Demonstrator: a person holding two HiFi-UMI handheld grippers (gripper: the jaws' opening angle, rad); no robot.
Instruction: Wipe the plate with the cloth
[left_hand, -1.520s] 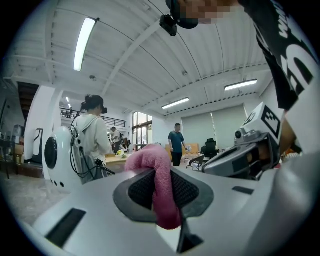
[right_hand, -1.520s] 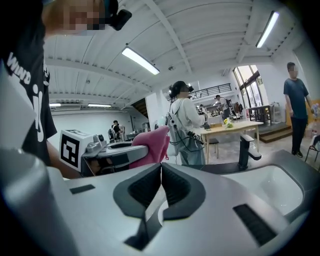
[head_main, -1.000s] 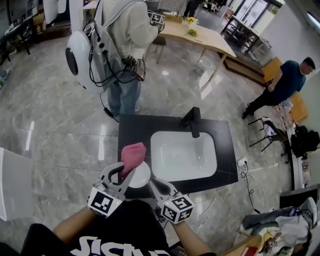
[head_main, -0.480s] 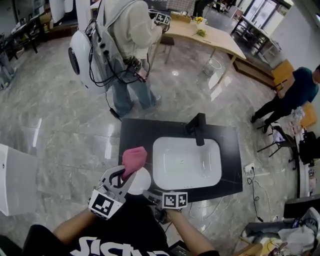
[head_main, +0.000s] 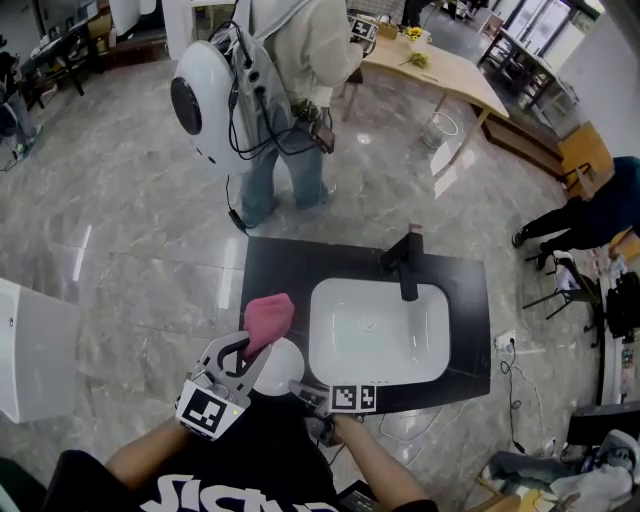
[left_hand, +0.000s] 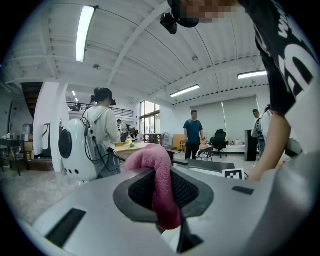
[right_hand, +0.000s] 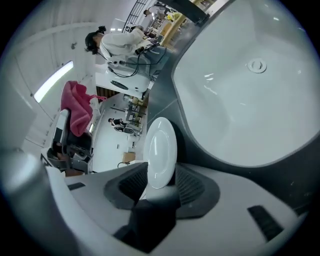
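Note:
A white plate lies on the black counter left of the sink. My left gripper is shut on a pink cloth, which hangs over the plate's far left side. In the left gripper view the cloth is folded between the pads. My right gripper is at the counter's front edge, at the plate's near right rim. In the right gripper view the plate stands edge-on between the jaws. They are closing, with gaps still showing beside the rim.
A white sink basin with a black tap fills the counter's right part. A person with a white backpack unit stands just beyond the counter. A wooden table is further back. Another person is at the right.
My right gripper has dropped to the counter's front edge and rolled, so its marker cube faces up. Its jaws now straddle the plate's rim. The left gripper and cloth have barely shifted.

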